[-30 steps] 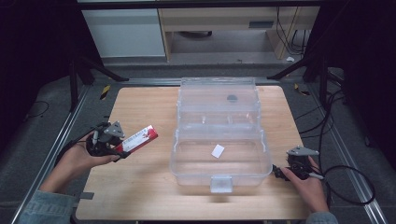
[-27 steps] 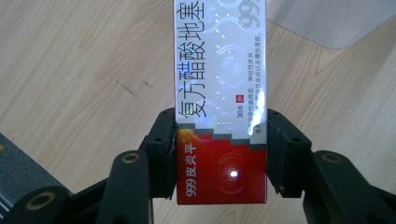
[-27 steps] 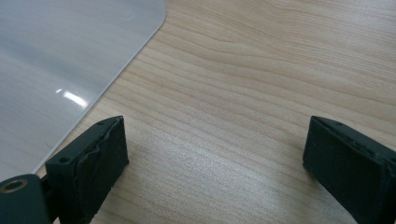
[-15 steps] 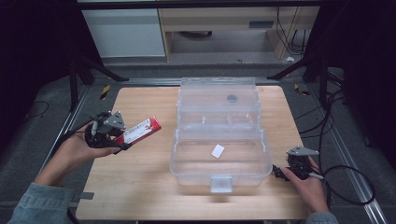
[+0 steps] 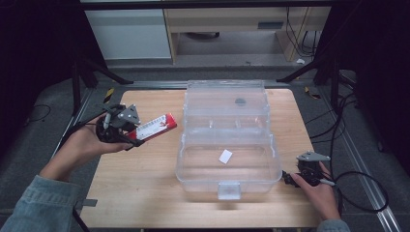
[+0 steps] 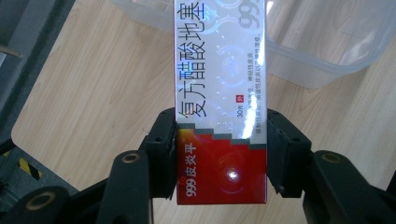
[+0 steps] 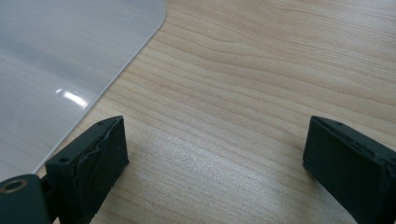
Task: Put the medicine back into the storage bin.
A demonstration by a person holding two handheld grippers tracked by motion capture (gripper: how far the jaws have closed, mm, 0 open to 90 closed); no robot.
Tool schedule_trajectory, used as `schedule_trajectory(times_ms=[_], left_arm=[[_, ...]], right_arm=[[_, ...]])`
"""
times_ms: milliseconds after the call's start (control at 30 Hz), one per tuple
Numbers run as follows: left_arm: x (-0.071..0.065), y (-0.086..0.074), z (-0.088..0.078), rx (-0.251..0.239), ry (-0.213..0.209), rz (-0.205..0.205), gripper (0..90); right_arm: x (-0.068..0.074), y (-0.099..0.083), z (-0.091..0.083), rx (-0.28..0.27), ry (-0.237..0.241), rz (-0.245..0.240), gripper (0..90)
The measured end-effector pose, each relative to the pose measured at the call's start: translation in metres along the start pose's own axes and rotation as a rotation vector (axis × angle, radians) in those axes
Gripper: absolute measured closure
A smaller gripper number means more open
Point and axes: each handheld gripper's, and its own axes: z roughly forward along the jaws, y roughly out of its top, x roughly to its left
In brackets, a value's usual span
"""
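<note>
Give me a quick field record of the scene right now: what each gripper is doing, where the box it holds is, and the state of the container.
left gripper: shut on the red and white carton, jaws pressing its two long sides
carton position: held above the wooden table, left of the clear plastic container, its free end pointing toward it
right gripper: open, nothing between the jaws, low over the table by the container's near right corner
container: lid open, a small white slip inside the front compartment
carton in container: not yet

One red-and-white box (image 5: pixel 155 127), one clear bin (image 5: pixel 227 140), perhaps two small items inside.
</note>
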Motion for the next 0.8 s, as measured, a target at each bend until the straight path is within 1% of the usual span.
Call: schedule_trajectory(times_ms=[33, 67, 100, 167, 200, 233, 267, 400, 433, 467, 533, 700, 733, 767, 800], left_arm=[[0.000, 0.000, 0.000, 0.000, 0.000, 0.000, 51.0], [0.000, 0.007, 0.001, 0.005, -0.002, 0.012, 51.0], [0.000, 0.007, 0.001, 0.005, -0.002, 0.012, 50.9], [0.000, 0.015, 0.001, 0.007, -0.005, 0.027, 50.9], [-0.001, 0.023, 0.002, 0.006, -0.005, 0.040, 50.9], [-0.001, 0.023, 0.002, 0.006, -0.005, 0.040, 51.0], [-0.002, 0.028, 0.002, 0.009, -0.005, 0.051, 51.0], [-0.006, 0.041, 0.004, 0.007, -0.013, 0.071, 51.0], [-0.006, 0.041, 0.004, 0.007, -0.013, 0.071, 50.9], [-0.008, 0.044, 0.006, 0.008, -0.019, 0.084, 50.9], [-0.010, 0.049, 0.008, 0.015, -0.030, 0.097, 51.0], [-0.013, 0.057, 0.009, 0.016, -0.035, 0.113, 51.0], [-0.015, 0.061, 0.011, 0.019, -0.039, 0.119, 51.0], [-0.015, 0.061, 0.011, 0.019, -0.039, 0.119, 50.9], [-0.016, 0.066, 0.014, 0.024, -0.042, 0.128, 51.0]], right_arm=[[0.000, 0.000, 0.000, 0.000, 0.000, -0.001, 6.8], [0.000, 0.000, 0.000, 0.000, 0.000, 0.000, 6.8], [0.000, 0.000, 0.000, 0.000, 0.001, 0.000, 6.8], [0.000, 0.000, 0.000, 0.000, 0.000, 0.000, 6.8], [0.000, 0.000, 0.000, 0.000, 0.000, 0.000, 6.8], [0.000, 0.000, 0.000, 0.000, 0.000, 0.000, 6.8], [0.000, 0.000, 0.000, 0.000, 0.000, 0.000, 6.8], [0.000, 0.000, 0.000, 0.000, 0.000, -0.001, 6.8], [0.000, 0.000, 0.000, 0.000, 0.000, -0.001, 6.8], [0.000, 0.000, 0.000, 0.000, 0.001, 0.000, 6.8], [0.000, 0.000, 0.000, 0.000, 0.000, 0.000, 6.8], [0.000, 0.000, 0.000, 0.000, 0.001, 0.000, 6.8], [0.000, 0.000, 0.000, 0.000, 0.001, 0.000, 6.8], [0.000, 0.000, 0.000, 0.000, 0.001, 0.000, 6.8], [0.000, 0.000, 0.000, 0.000, 0.000, -0.001, 6.8]])
